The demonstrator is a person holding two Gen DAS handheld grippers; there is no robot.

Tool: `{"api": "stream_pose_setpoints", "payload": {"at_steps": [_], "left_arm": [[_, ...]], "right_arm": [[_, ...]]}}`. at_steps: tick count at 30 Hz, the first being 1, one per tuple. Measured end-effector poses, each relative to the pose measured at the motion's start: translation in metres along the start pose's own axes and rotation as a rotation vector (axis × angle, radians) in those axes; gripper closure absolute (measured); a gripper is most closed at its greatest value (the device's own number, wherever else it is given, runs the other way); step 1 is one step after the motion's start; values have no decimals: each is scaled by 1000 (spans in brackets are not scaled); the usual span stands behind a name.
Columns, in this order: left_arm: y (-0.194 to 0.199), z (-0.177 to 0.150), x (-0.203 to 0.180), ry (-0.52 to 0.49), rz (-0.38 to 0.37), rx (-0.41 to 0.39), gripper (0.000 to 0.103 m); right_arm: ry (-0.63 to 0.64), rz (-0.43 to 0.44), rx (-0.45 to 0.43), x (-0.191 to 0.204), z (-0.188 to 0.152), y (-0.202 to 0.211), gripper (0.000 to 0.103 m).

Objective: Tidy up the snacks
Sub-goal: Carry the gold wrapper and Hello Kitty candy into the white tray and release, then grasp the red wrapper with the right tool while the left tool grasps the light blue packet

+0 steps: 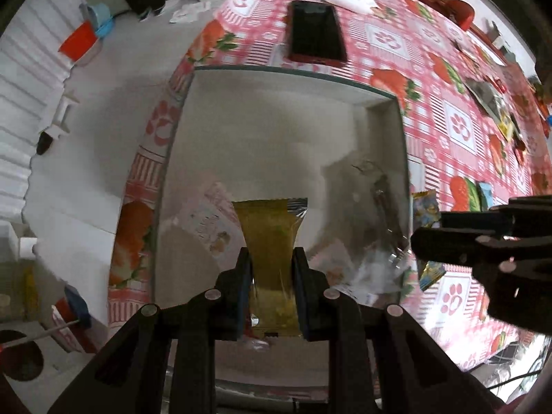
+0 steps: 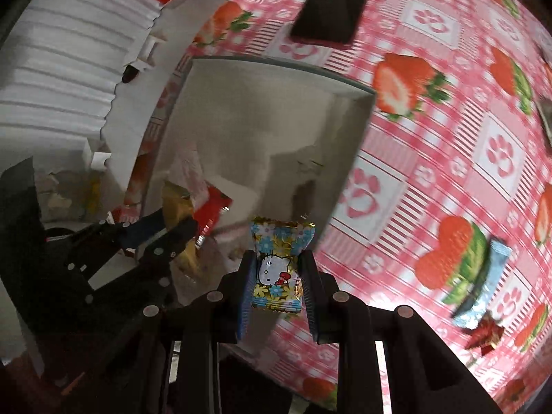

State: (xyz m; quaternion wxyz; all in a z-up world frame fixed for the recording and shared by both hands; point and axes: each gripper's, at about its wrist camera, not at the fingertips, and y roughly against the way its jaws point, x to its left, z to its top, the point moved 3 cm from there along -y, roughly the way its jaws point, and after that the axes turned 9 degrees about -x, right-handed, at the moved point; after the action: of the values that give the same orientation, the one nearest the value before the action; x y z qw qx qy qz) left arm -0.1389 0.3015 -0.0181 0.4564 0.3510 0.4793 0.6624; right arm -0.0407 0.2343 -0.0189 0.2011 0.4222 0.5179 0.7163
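My left gripper is shut on a yellow snack packet and holds it over the open white box; it also shows in the right wrist view. My right gripper is shut on a Hello Kitty flower-print candy packet, held at the box's near right corner. The right gripper's body appears in the left wrist view. Inside the box lie several packets, among them a pale pink one, a clear wrapper and a red one.
A pink strawberry-print tablecloth covers the table. A black phone lies beyond the box. More snack packets lie at the right, with a blue one and a red one near me. The table's left edge drops to the floor.
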Motion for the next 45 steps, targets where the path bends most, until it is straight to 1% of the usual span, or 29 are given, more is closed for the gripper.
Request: {"api": "stream_pose_setpoints", "payload": {"at_steps": [4, 7, 8, 9, 10, 11, 12, 14, 15, 16, 21, 22, 23, 24, 26, 29, 32, 33, 34, 36, 39, 41, 43, 44, 45], "left_arm": [[-11, -3, 8, 16, -3, 39, 78], [-15, -10, 8, 4, -7, 58, 76], [-17, -12, 7, -1, -10, 66, 69], [-17, -15, 6, -3, -8, 70, 54], [-17, -16, 6, -4, -4, 68, 47], [-17, -17, 6, -6, 3, 63, 34], [-16, -18, 5, -7, 7, 58, 27], [-15, -20, 4, -10, 6, 57, 26], [-15, -22, 3, -11, 5, 60, 25], [-16, -22, 1, -14, 6, 62, 25], [-14, -20, -11, -37, 1, 63, 25], [-11, -20, -17, -41, -3, 61, 25], [-7, -18, -24, -46, -6, 60, 24], [-6, -17, -28, -52, -10, 58, 24], [-3, -14, -39, -68, -19, 50, 24], [1, -9, -56, -92, -40, 42, 24], [5, -5, -69, -125, -61, 34, 24], [5, -4, -71, -138, -65, 32, 24], [6, -2, -75, -150, -70, 32, 24], [7, -1, -81, -168, -78, 33, 24], [8, -2, -88, -197, -80, 39, 24], [4, -3, -91, -207, -80, 46, 24], [3, -4, -94, -218, -77, 55, 24], [3, -5, -94, -220, -77, 59, 24], [2, -6, -96, -222, -76, 61, 24]], "right_arm": [[2, 10, 21, 9, 6, -15, 75], [7, 6, 36, 14, 6, -24, 75], [7, 3, 40, 15, 5, -26, 75], [0, 3, 49, 14, 3, -29, 75], [-9, 5, 56, 12, 2, -31, 75], [-18, 7, 60, 12, 0, -31, 75], [-31, 7, 66, 8, -2, -32, 74], [-48, -3, 65, 2, -5, -30, 46], [-62, -18, 54, -4, -7, -28, 22], [-71, -25, 43, -8, -9, -24, 18], [-149, -58, 31, -42, -19, -12, 18], [-167, -64, 31, -50, -23, -10, 15], [-196, -76, 34, -63, -30, -7, 9], [-224, -85, 32, -74, -37, -4, 0], [-279, -96, 26, -95, -48, 3, 0], [-394, -116, 20, -134, -73, 12, 0], [-558, -159, 5, -181, -102, 22, 0], [-599, -171, 1, -192, -108, 25, 0], [-676, -190, -8, -210, -119, 29, 0], [-783, -214, -32, -239, -134, 37, 0], [-887, -246, -69, -270, -147, 47, 0], [-898, -261, -80, -280, -150, 52, 0], [-843, -287, -76, -288, -149, 56, 0], [-789, -298, -72, -289, -147, 57, 0], [-695, -307, -61, -286, -143, 57, 0]]}}
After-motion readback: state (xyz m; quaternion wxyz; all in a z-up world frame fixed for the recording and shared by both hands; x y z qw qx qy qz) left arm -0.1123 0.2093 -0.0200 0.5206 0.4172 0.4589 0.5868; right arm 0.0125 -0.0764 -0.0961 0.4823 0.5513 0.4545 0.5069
